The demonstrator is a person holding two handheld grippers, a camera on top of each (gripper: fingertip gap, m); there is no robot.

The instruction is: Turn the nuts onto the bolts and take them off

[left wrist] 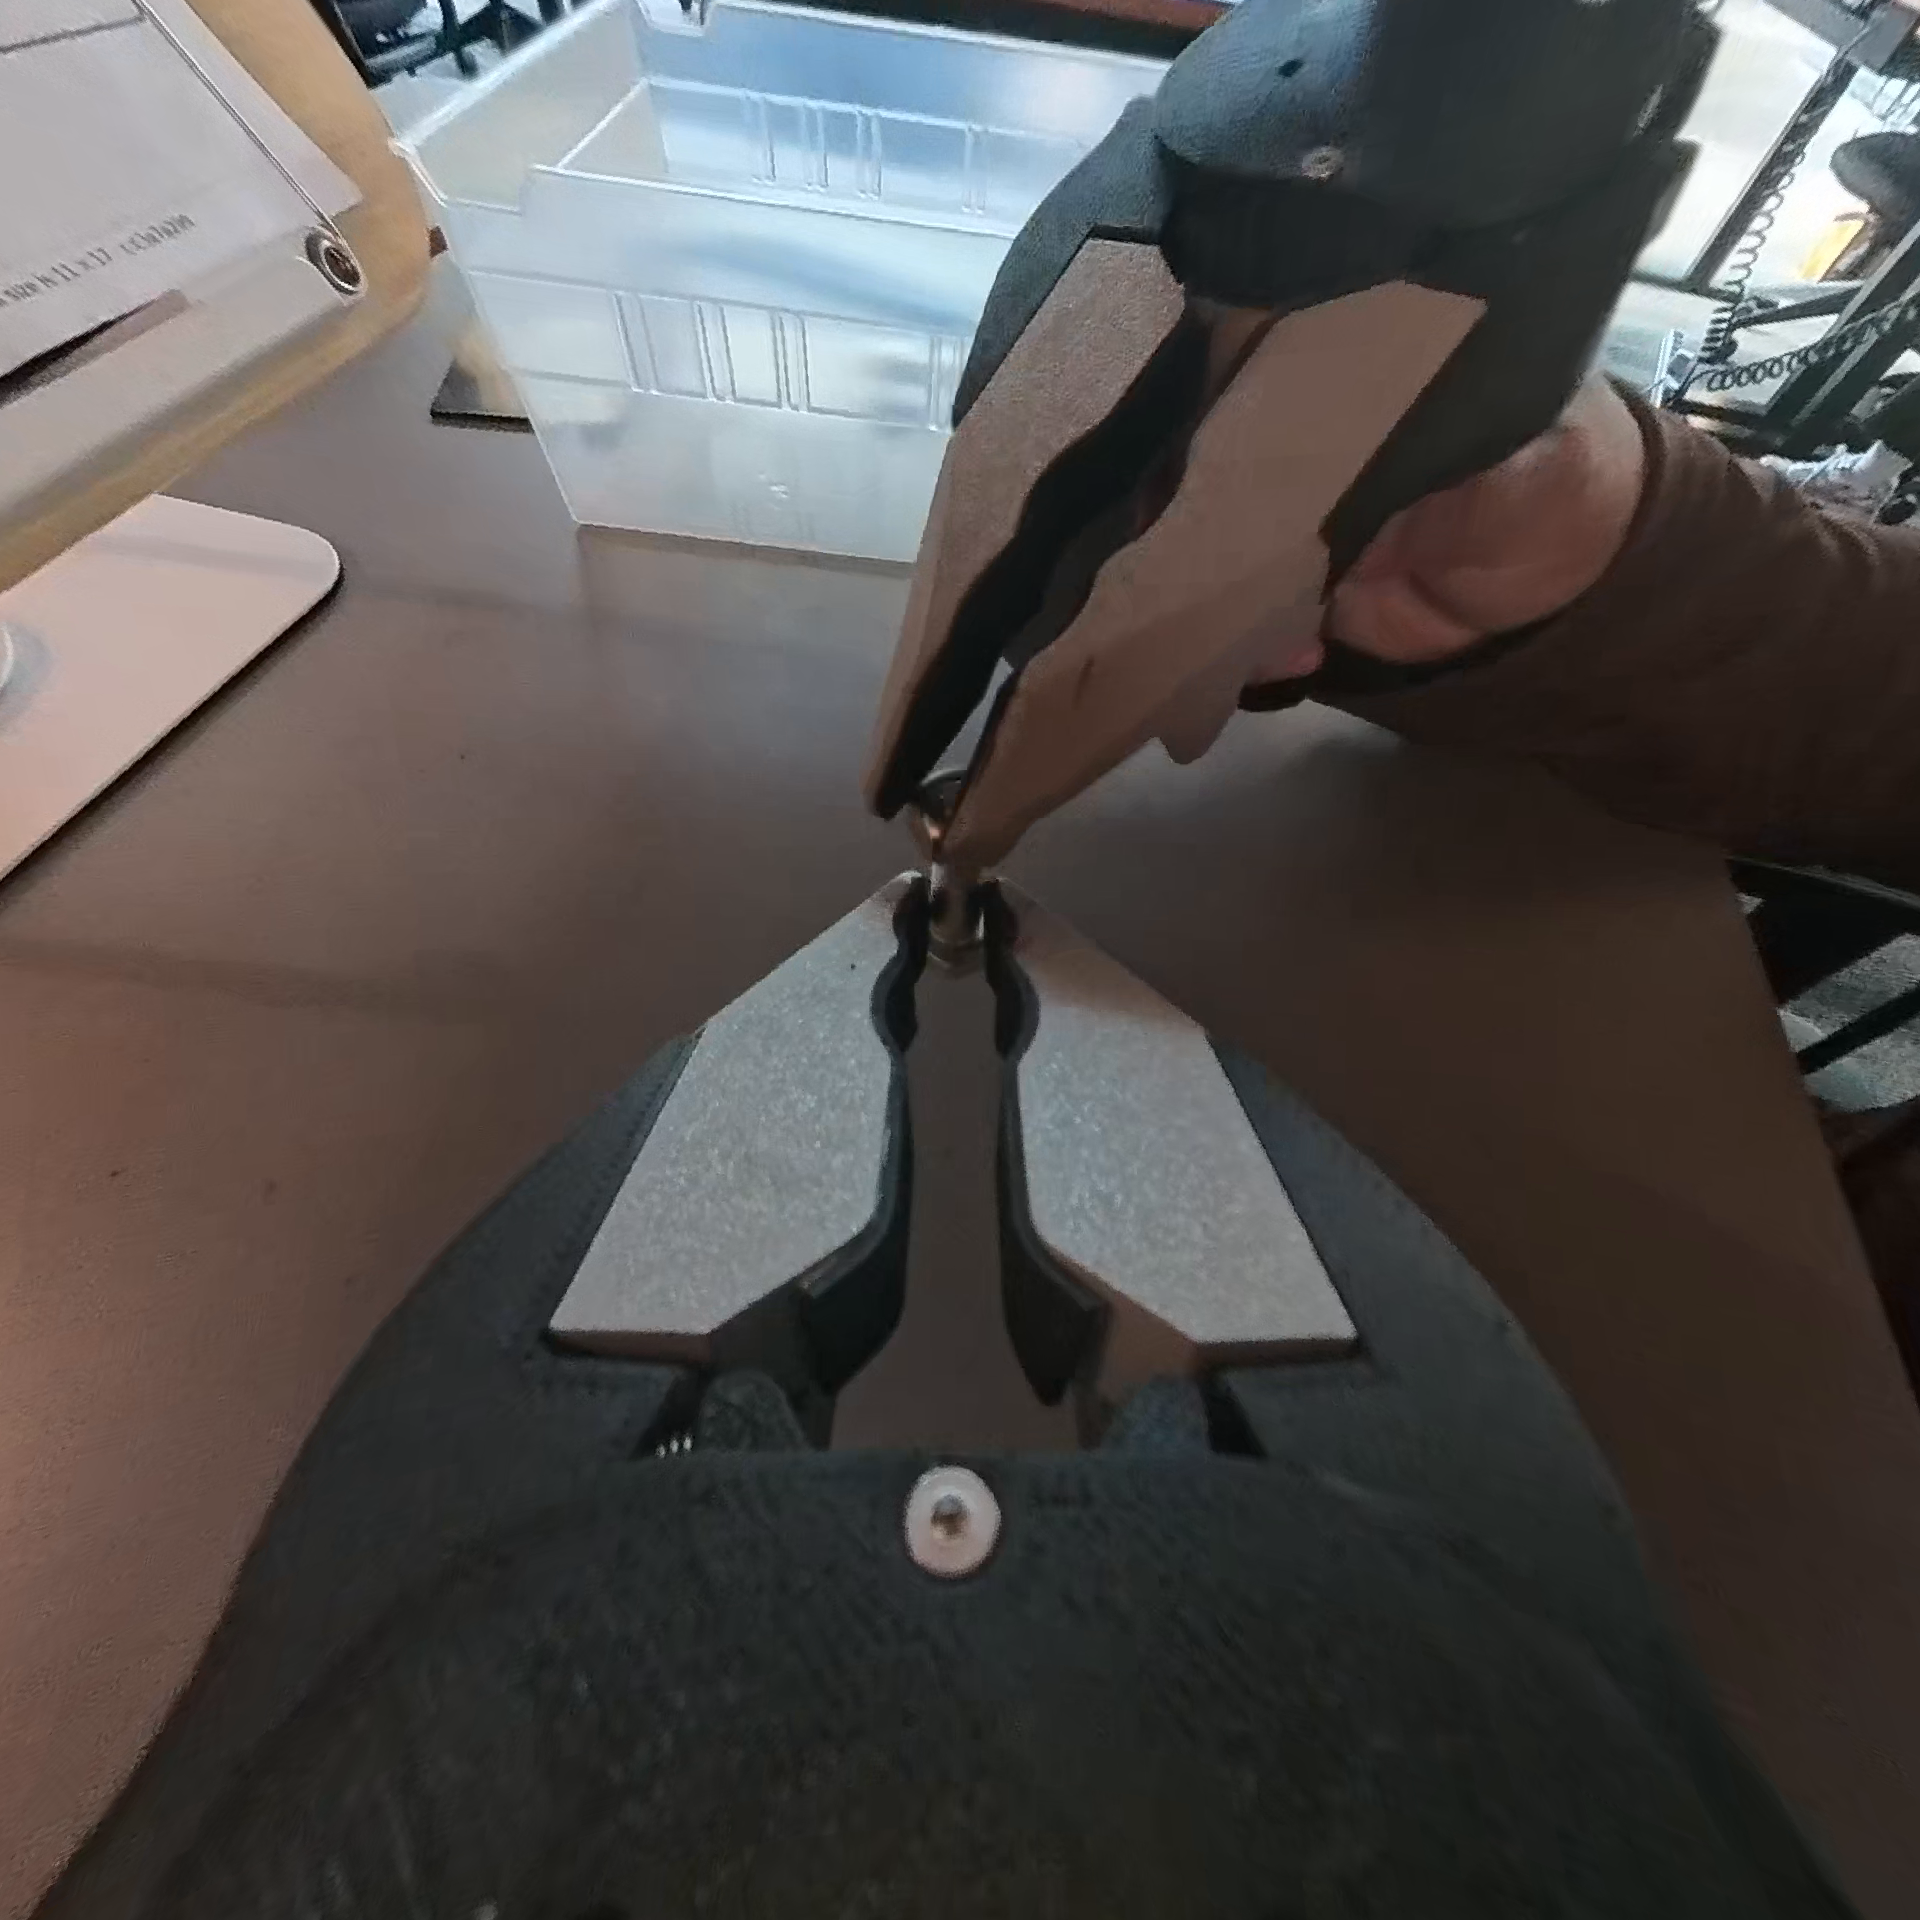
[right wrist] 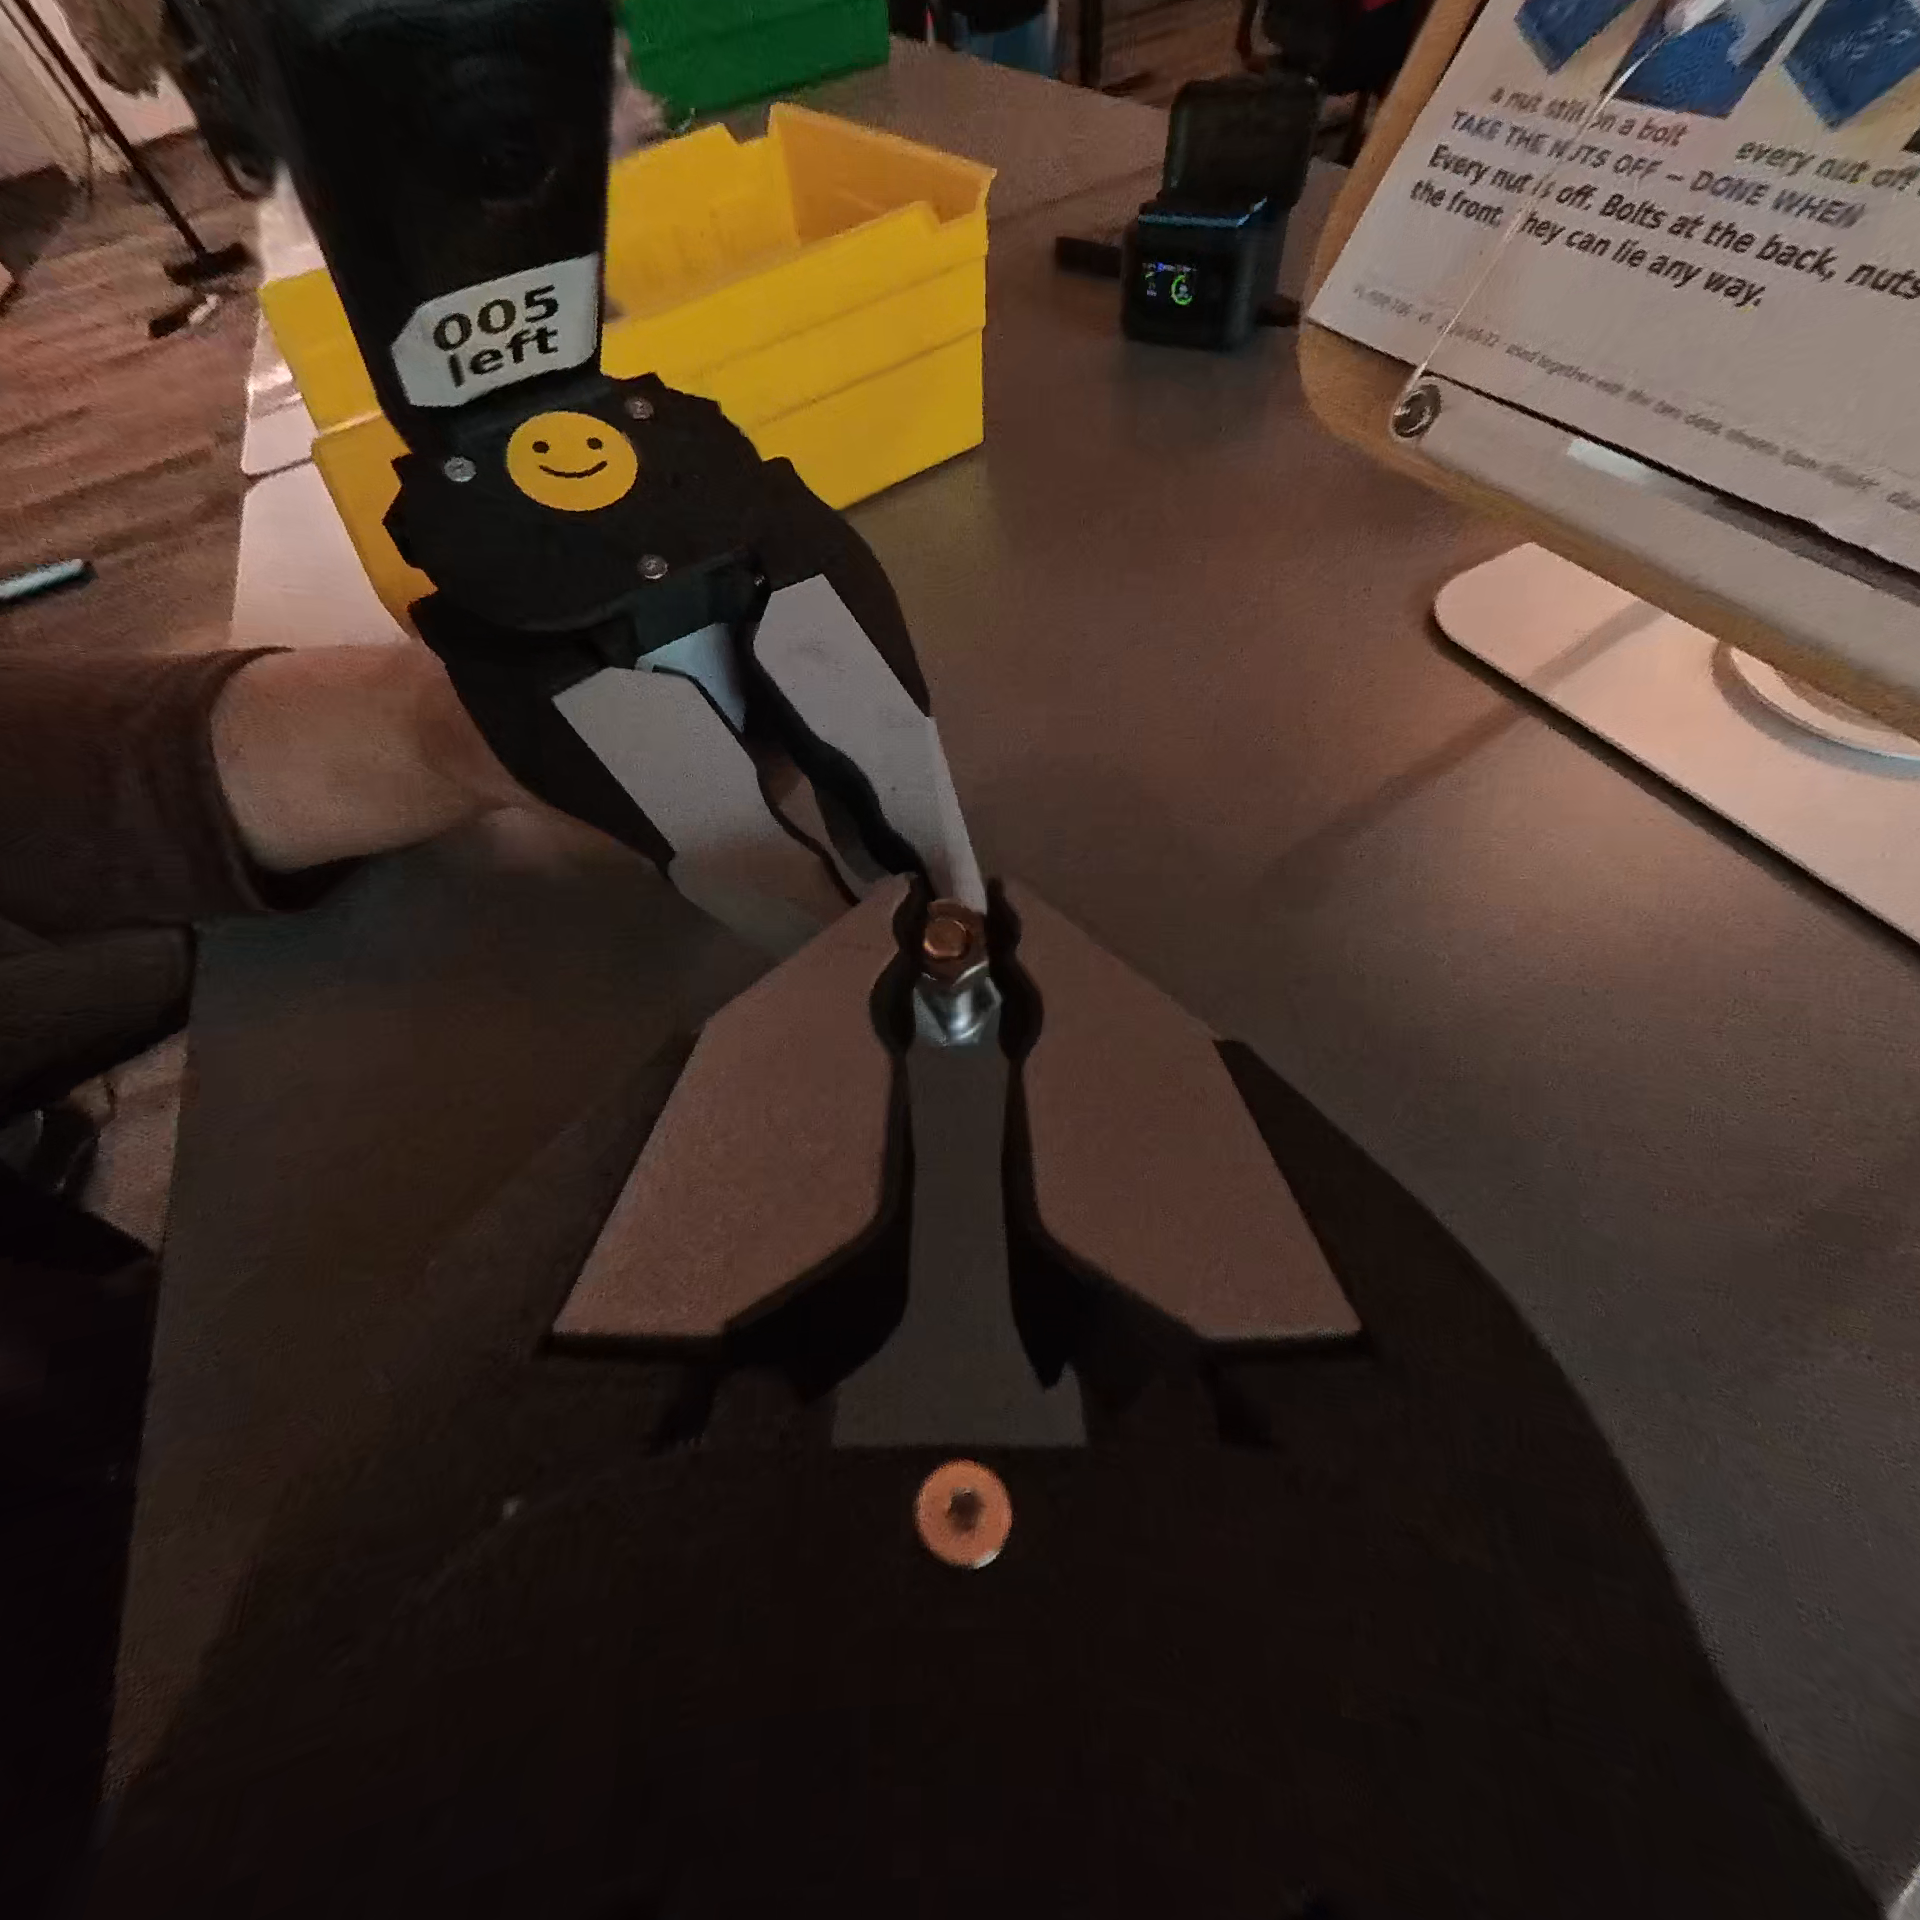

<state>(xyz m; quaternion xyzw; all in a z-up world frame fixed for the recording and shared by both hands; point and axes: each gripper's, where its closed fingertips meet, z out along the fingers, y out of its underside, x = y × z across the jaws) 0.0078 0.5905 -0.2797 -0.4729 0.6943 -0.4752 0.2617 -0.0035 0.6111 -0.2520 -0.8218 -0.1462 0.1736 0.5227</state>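
A silver bolt [left wrist: 940,878] with a hex nut [right wrist: 956,1013] on it is held above the dark table between both grippers. My left gripper [left wrist: 951,914] is shut on the bolt's lower hex end [left wrist: 951,945]. My right gripper [left wrist: 935,816] comes down from the upper right and is shut on the other end. In the right wrist view my right gripper [right wrist: 954,906] pinches the hex nut, and the bolt's round end [right wrist: 948,935] shows just past it. The left gripper's fingers [right wrist: 686,790] reach in from the upper left and meet the bolt there.
A clear plastic bin [left wrist: 748,343] stands at the back. A yellow bin [right wrist: 831,281] stands behind the left gripper. A sign on a stand [right wrist: 1662,312] and a small black device with a screen [right wrist: 1195,270] stand to one side. The table edge [left wrist: 1766,1039] runs close by. Less than 4 cm separates the two grippers' tips.
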